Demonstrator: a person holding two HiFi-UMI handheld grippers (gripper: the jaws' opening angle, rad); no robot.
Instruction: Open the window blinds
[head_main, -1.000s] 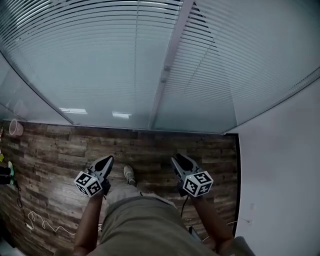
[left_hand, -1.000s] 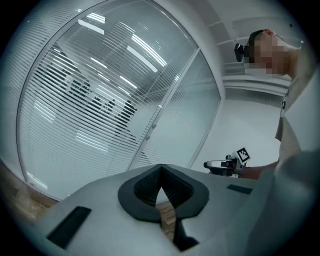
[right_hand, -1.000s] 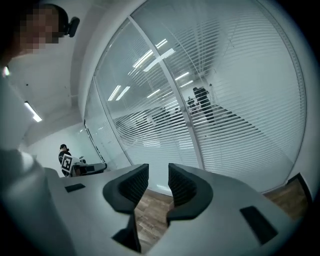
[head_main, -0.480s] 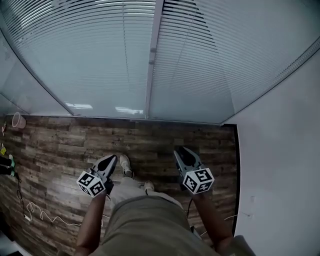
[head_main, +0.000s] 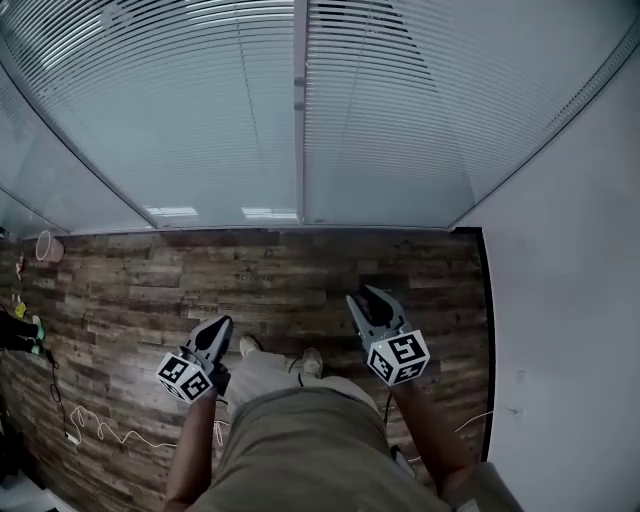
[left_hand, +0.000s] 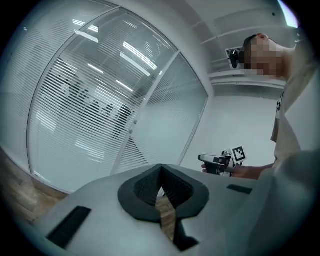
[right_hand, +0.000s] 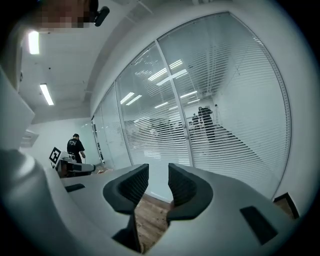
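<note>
The blinds (head_main: 200, 110) hang full length behind a glass wall straight ahead of the person, split by an upright frame (head_main: 299, 110) into a left and a right panel, with their slats lying level and close together. They reach nearly to the wood floor (head_main: 130, 290), and a white wall (head_main: 570, 300) meets the glass at the right. Both grippers are held low in front of the person's body, well apart from the blinds and touching nothing. The left gripper (head_main: 218, 325) points toward the left panel, and its fingers are closed tip to tip with nothing between them. The right gripper (head_main: 365, 296) points toward the foot of the right panel; its fingers stand apart with only floor and glass showing in the gap. The person's shoes (head_main: 250, 346) show between the two grippers. On the floor at the far left sit a cup (head_main: 47, 246) and a thin white cable (head_main: 100, 435).
</note>
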